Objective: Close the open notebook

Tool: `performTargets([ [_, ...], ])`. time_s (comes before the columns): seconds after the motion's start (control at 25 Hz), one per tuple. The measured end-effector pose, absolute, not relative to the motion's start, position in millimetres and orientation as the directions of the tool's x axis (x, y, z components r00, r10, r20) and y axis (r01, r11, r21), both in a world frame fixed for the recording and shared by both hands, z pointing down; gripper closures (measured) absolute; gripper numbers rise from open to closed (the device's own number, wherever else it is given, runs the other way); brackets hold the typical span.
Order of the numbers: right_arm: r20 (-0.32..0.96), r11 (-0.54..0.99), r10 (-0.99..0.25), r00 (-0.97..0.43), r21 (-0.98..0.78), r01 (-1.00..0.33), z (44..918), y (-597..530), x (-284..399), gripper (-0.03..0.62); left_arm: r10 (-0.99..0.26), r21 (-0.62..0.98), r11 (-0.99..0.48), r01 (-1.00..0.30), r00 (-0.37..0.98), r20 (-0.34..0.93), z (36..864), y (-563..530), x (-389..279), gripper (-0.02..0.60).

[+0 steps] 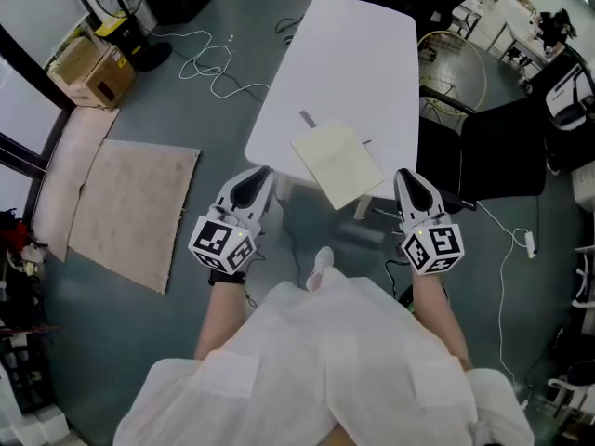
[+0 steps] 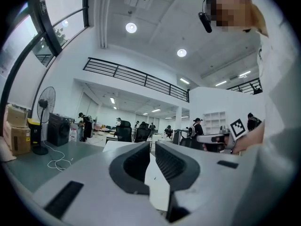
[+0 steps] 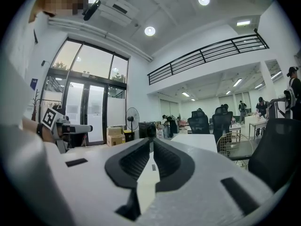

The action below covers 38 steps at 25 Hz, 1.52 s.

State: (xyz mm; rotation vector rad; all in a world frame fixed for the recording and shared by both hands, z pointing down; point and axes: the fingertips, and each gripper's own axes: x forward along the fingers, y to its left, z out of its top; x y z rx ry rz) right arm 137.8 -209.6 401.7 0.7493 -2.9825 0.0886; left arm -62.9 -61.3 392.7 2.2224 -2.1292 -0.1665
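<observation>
The head camera looks steeply down on the white table. Both gripper cameras look level along their jaws across it.

White table, long, standing on grey floor. Lying askew at its near end: cream notebook, one corner reaching past the edge. Lying just beyond it: small grey strip. Lying on floor at left: beige mat, white cable, cardboard boxes.

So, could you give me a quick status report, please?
Left hand-held gripper and right hand-held gripper empty, jaws barely apart. Notebook flat at near edge of table, untouched. Nothing blocking the approach.
</observation>
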Motion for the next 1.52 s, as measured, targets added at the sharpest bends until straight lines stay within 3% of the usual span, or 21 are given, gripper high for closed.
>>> performTargets([
  [0.44, 0.067, 0.871, -0.486, -0.872, -0.042, -0.489, 396, -280, 103, 0.562, -0.989, 0.098, -0.148, -0.984, 0.146, -0.024, 402, -153, -88, 0.546],
  [0.84, 0.099, 0.788, -0.607, -0.788, -0.053, -0.614, 407, -299, 102, 0.560, -0.945, 0.084, -0.326, -0.942, 0.326, -0.006, 411, -209, -96, 0.546],
  [1.16, 0.084, 0.630, -0.766, -0.637, -0.094, -0.771, 413, -285, 102, 0.557, -0.828, 0.102, -0.551, -0.828, 0.558, 0.057, 430, -228, -93, 0.546],
  [1.52, 0.221, 0.502, -0.823, -0.524, -0.150, -0.852, 480, -242, 80, 0.557, -0.706, 0.134, -0.688, -0.713, 0.701, 0.105, 457, -215, -97, 0.546],
])
